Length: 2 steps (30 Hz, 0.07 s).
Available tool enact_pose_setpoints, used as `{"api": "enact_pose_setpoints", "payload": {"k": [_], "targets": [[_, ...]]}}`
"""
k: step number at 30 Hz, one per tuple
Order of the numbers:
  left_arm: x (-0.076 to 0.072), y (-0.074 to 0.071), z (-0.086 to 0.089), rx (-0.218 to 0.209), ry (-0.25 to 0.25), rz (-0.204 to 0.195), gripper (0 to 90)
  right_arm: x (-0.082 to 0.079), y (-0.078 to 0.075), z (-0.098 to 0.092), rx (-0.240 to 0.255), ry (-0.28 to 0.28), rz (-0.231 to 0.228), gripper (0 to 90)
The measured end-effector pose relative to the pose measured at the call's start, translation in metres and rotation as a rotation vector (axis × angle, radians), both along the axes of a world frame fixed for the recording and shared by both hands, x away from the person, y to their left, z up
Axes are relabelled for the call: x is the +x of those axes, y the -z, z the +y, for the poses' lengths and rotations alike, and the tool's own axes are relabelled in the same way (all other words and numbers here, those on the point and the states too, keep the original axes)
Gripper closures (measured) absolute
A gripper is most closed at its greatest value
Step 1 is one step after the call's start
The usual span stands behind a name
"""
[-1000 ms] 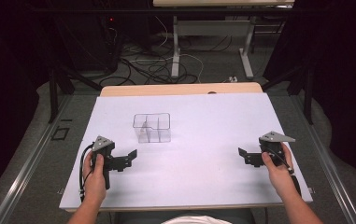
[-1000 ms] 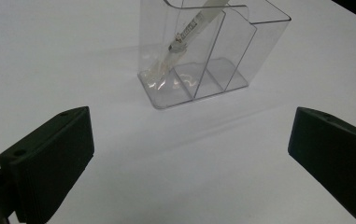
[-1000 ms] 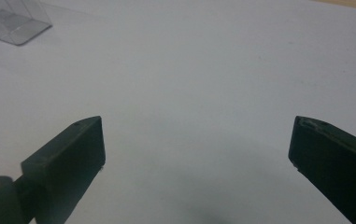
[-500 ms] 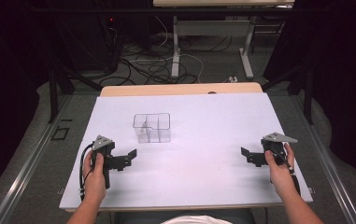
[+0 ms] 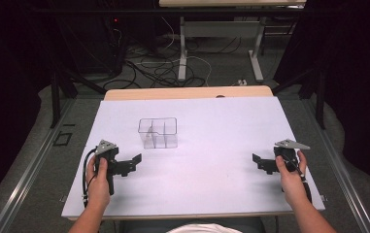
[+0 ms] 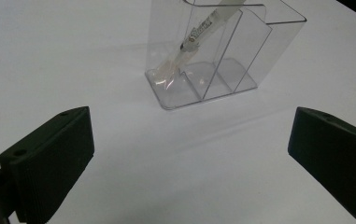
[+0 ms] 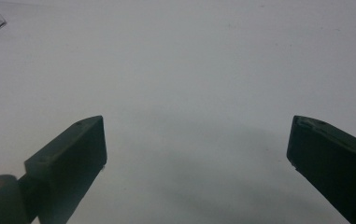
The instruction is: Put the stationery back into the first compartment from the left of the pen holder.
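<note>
The clear plastic divided organiser box (image 6: 222, 56) stands mid-table on the white table (image 5: 211, 145), holding a slanted translucent wrapped stick (image 6: 199, 37) whose print is too small to read. Your left hand-held gripper (image 5: 131, 162) and right hand-held gripper (image 5: 260, 162) are spread wide, empty; the right has drifted slightly lower.

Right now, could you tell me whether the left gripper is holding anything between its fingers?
No, the left gripper has its fingers spread wide with only bare table between them, short of the clear organizer.
</note>
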<state>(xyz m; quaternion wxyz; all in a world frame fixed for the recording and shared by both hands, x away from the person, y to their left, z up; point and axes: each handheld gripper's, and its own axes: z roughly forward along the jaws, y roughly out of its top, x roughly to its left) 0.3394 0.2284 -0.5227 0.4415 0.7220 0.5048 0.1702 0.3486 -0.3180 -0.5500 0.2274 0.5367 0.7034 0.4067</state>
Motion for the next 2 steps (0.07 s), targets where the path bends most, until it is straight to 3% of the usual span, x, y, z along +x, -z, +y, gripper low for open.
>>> {"api": "enact_pose_setpoints", "payload": {"k": [2], "targets": [[0.0001,-0.0001,-0.0002,-0.002,0.000,0.000,0.5,-0.0001,0.0005,-0.0004,-0.002,0.000,0.000,4.4]]}}
